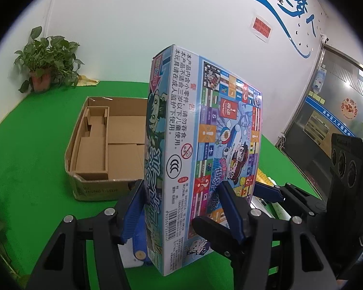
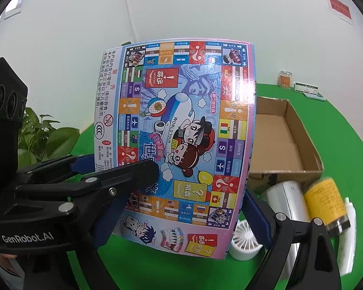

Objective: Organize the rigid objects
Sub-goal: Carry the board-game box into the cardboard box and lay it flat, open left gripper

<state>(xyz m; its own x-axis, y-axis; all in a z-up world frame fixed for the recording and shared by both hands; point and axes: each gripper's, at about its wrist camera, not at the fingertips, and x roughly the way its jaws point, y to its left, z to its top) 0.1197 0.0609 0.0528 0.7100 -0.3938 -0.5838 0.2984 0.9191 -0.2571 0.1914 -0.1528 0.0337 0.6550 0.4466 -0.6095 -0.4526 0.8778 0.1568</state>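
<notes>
A colourful board-game box (image 1: 200, 149) stands upright on its short end above the green table. My left gripper (image 1: 181, 207) is shut on its lower part, one blue pad on each broad face. In the right wrist view the same box (image 2: 179, 133) shows its printed face, with the left gripper's black finger across its lower left. My right gripper (image 2: 181, 207) is open, its fingers spread either side of the box's width. An open cardboard box (image 1: 104, 145), also in the right wrist view (image 2: 285, 140), lies behind the game box.
A potted plant (image 1: 46, 60) stands at the table's far left corner. A silver can (image 2: 288, 200), a yellow-labelled jar (image 2: 326, 203), a white bottle (image 2: 348, 236) and a small white fan (image 2: 244, 239) lie near the carton. A small orange jar (image 2: 285, 78) stands far back.
</notes>
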